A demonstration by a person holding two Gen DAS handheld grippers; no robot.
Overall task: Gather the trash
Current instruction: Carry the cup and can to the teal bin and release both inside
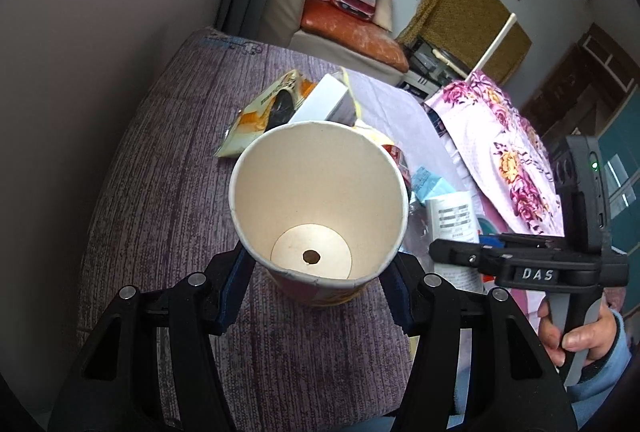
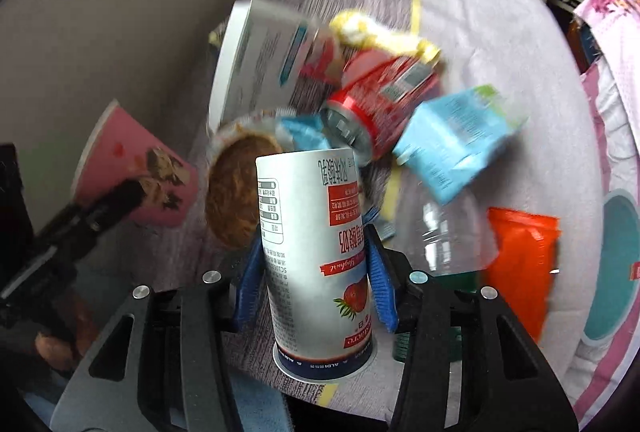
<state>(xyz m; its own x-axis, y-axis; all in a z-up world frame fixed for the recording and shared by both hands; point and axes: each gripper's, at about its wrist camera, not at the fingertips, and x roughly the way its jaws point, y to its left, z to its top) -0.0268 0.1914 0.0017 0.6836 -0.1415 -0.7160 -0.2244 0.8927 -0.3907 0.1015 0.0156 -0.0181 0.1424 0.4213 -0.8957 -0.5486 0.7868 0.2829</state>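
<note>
Right wrist view: the right gripper [image 2: 316, 268] clamps a tall white paper yogurt cup [image 2: 316, 252], light and crushable, at mid-wall. The left gripper [image 1: 316, 272] grips an empty pink paper cup [image 1: 320, 207] low between its fingers.

The paper cup [image 1: 318, 207] is cream inside with a brown spot at its bottom, and pink outside with a dark printed figure; the yogurt cup [image 2: 316, 252] is white with red label panels and a red strawberry. On the streaked purple-grey cloth [image 1: 160, 191] lie a red can [image 2: 380, 99], a light blue packet [image 2: 456, 139], an orange pouch [image 2: 520, 260] and a crumpled yellow wrapper [image 2: 384, 35]. At its right edge lies a pink cloth [image 1: 508, 147] with purple and yellow flowers.
</note>
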